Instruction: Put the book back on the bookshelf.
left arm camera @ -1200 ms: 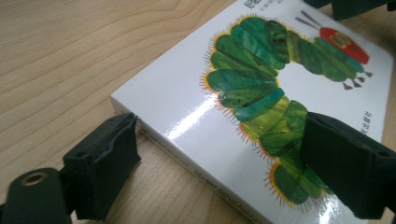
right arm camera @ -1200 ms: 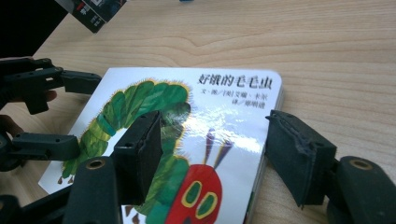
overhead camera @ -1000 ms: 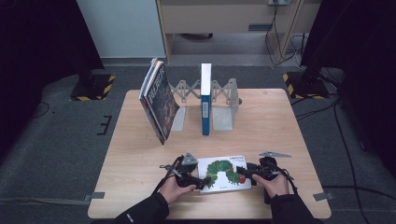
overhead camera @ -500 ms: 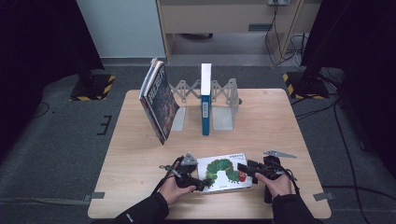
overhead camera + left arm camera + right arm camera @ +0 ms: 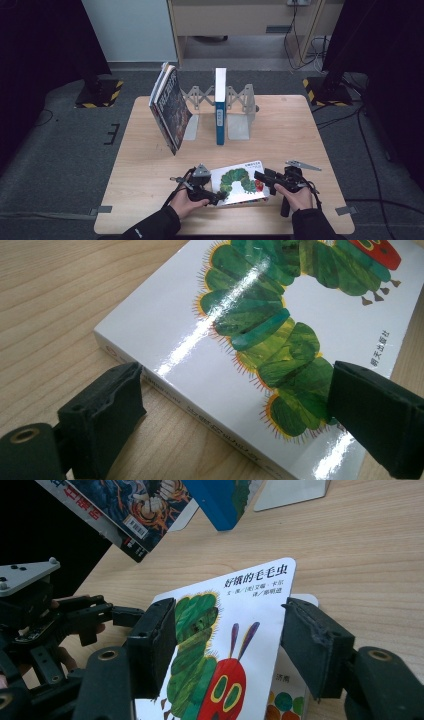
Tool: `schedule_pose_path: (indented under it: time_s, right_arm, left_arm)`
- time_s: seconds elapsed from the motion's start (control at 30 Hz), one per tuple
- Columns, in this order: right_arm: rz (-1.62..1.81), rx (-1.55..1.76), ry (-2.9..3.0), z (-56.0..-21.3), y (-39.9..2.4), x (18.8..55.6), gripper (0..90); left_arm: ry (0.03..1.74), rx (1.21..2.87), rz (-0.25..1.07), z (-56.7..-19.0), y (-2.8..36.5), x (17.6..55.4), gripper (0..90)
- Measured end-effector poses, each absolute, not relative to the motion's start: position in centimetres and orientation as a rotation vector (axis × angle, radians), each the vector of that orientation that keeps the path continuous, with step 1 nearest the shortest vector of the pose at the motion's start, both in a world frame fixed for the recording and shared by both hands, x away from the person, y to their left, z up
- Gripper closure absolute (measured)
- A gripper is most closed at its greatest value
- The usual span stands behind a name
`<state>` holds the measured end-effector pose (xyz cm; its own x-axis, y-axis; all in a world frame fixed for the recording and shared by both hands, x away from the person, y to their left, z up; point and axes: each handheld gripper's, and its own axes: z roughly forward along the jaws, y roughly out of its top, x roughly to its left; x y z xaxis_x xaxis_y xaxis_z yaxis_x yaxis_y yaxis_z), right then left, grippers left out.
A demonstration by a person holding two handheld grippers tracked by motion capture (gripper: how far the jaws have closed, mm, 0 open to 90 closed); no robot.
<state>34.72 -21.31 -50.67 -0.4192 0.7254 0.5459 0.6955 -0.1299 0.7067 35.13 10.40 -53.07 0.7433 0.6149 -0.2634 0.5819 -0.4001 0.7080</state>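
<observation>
The book (image 5: 239, 182) lies flat at the near edge of the desk (image 5: 150, 165), long side running left to right between both hands. The left hand-held gripper (image 5: 216, 196) has just been opening; its jaws stand wide, one beside the spine, one over the cover, not pressing. The right hand-held gripper (image 5: 261, 176) is open around the right end. The right gripper view shows a lifted cover; farther off stands a blue book (image 5: 220, 106).

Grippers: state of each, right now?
Left gripper: open, jaws just been opening, astride the caterpillar book's corner.
Right gripper: closing around that book's cover; contact unclear.
</observation>
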Motion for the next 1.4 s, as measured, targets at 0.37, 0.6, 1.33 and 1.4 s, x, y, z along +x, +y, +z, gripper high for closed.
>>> schedule_pose_path:
  time_s: [0.37,0.6,1.33,1.4]
  right_arm:
    - [1.663,1.707,2.094,-50.8,-21.1,34.3,41.6]
    - [1.62,1.658,2.203,-51.2,-20.3,34.5,41.3]
    - [1.503,1.637,2.339,-51.7,-20.0,35.8,58.0]
    - [1.531,1.636,2.33,-51.5,-20.1,35.8,61.1]
  left_arm:
    - [0.901,2.091,0.034,-53.1,10.5,35.2,5.3]
    - [0.902,2.088,0.027,-53.1,10.5,35.2,5.1]
    - [0.889,2.101,0.048,-53.2,10.4,35.2,5.0]
    - [0.897,2.096,0.05,-53.1,10.5,35.2,5.9]
